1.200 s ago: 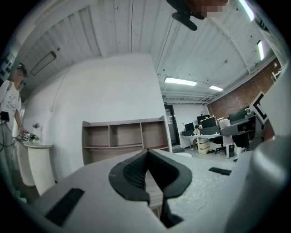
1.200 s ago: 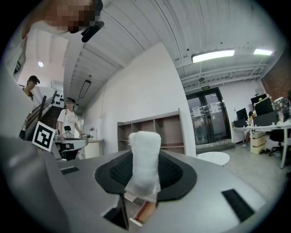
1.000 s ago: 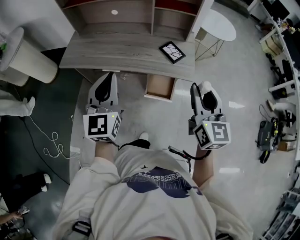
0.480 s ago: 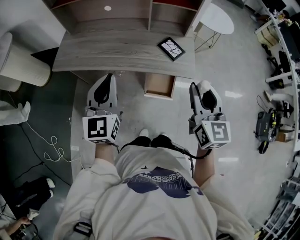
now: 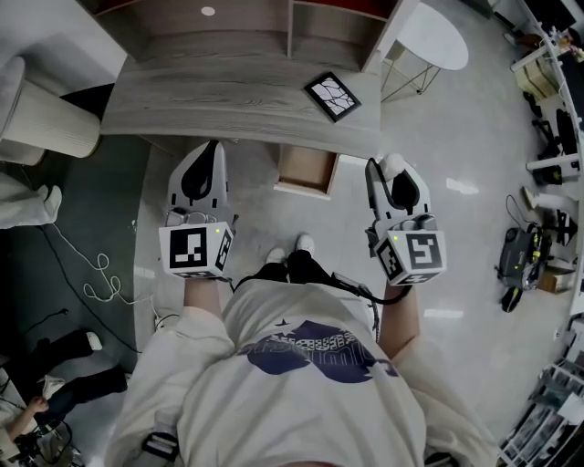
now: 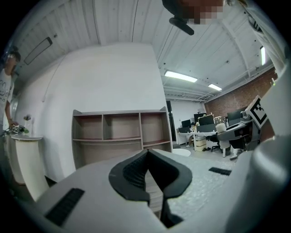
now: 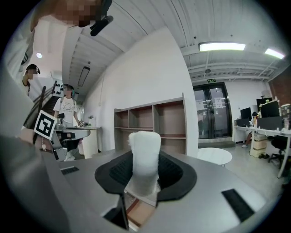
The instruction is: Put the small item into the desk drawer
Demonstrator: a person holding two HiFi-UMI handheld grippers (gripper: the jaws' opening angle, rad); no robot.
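- The head camera sits up high and looks almost straight down. From far above it sees the desk (image 5: 228, 100), the open drawer (image 5: 306, 171), the floor (image 5: 474, 237) and both grippers.
- The left gripper (image 5: 212, 148) has a camera right behind its jaws. It looks forward and a bit up, at the shelves (image 6: 120, 132) and the ceiling (image 6: 127, 22).
- The right gripper (image 5: 388, 169) has one too, very close to its jaws. It faces the same way.
- All three views share the shelves (image 5: 228, 27) (image 7: 150, 120) and the round white table (image 5: 433, 46) (image 6: 181, 152) (image 7: 213, 156).
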